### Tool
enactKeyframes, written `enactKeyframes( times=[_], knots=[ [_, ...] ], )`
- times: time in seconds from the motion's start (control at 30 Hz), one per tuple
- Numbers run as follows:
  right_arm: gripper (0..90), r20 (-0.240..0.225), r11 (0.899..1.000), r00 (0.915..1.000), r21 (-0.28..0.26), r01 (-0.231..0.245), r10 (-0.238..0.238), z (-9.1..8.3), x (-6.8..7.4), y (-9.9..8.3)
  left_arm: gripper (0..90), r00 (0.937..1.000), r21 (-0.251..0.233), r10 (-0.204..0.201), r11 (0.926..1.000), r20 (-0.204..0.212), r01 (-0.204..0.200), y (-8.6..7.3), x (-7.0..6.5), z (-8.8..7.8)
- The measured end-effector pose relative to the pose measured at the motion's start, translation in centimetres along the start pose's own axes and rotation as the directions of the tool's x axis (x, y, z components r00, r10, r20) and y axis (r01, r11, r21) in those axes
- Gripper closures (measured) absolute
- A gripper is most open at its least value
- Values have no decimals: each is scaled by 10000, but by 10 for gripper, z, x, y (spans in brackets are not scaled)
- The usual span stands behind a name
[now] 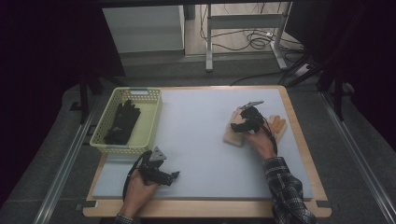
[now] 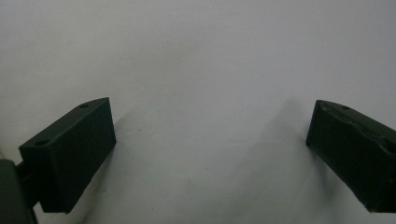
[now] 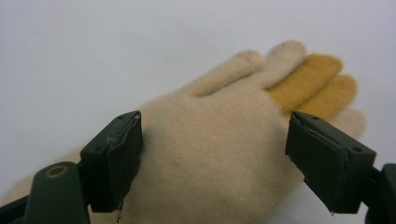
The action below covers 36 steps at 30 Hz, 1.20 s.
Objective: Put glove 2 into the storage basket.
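Near the right edge of the counter [image 1: 196, 140], the cream glove [image 3: 219, 154] lies flat over a mustard-fingered glove [image 3: 313, 84], with the right claw [image 3: 212, 158] spread wide astride its palm, pads not yet pressing. Soft, light and fleecy, the glove should crumple under a pinch, so a bite across the palm or cuff looks surest, though the under glove may lift with it. At the left edge, the yellow basket [image 1: 152, 116] holds a black glove [image 1: 122, 122]; the left claw [image 2: 210, 154] rests open and empty near the front-left corner.
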State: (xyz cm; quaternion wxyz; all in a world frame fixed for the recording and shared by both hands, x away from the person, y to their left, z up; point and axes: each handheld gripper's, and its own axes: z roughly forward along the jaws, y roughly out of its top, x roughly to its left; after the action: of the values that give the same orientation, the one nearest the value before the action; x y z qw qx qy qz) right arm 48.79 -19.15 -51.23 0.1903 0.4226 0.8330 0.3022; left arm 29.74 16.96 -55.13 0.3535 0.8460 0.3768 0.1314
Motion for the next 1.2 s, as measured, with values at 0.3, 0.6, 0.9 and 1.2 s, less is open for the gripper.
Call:
enactKeyframes(
  times=[0.3,0.6,0.9,1.2],
  knots=[
    [555,-31,9991,9997,350,232,-231,4,6,1,14,10000,-5,6,10000,-3,-6,0,0,0],
    [589,-558,9999,9984,-133,97,-105,-18,5,-2,14,10000,-7,0,10000,-4,0,0,0,0],
    [571,-1548,9904,9812,-934,1017,-1154,-61,47,-2,14,10000,3,4,10000,-5,-4,0,0,0],
    [547,-2502,9804,9514,-1248,1523,-1796,-69,102,-15,14,10000,-17,-14,10000,-8,14,0,0,0]
  ],
)
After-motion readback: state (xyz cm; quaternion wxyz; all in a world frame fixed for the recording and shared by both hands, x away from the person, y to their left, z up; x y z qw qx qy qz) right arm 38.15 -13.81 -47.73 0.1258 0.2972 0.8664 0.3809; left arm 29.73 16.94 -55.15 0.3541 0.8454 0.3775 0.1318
